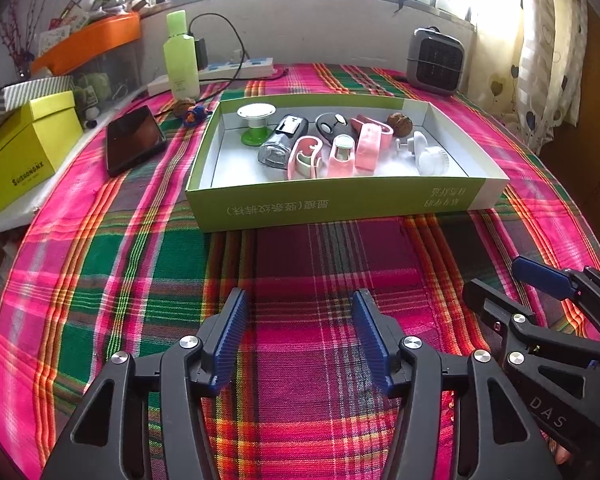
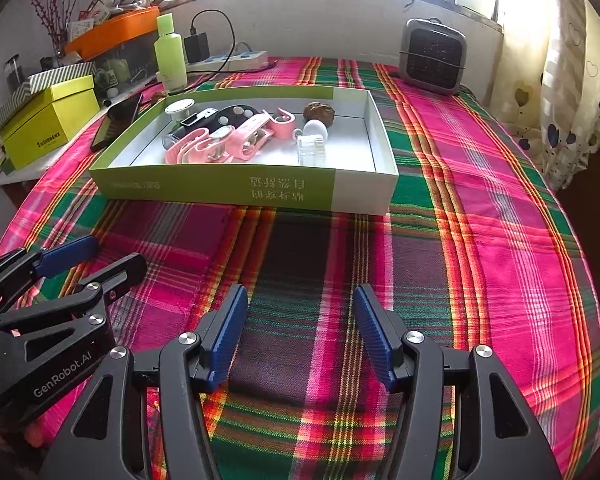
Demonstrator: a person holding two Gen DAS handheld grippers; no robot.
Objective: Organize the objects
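A shallow green and white cardboard box (image 1: 332, 204) (image 2: 236, 190) stands on the plaid tablecloth. Inside lie several small items: pink clips (image 1: 370, 142) (image 2: 196, 146), a green-footed white stand (image 1: 256, 120), a clear and black light (image 1: 282, 140), a black oval remote (image 1: 332, 122), a walnut (image 1: 400, 124) (image 2: 319, 112) and white round pieces (image 1: 430, 158) (image 2: 312, 142). My left gripper (image 1: 300, 300) hovers over the cloth in front of the box, open with nothing between its blue pads. My right gripper (image 2: 300, 296) is beside it, open and holding nothing; it also shows at the left view's right edge (image 1: 512, 276).
A black phone (image 1: 134, 140) lies left of the box, with a small brown and blue item (image 1: 192, 112) behind it. A green bottle (image 1: 182, 56), power strip (image 1: 240, 66) and grey heater (image 1: 434, 60) stand at the back. A yellow box (image 1: 24, 152) sits on a side shelf.
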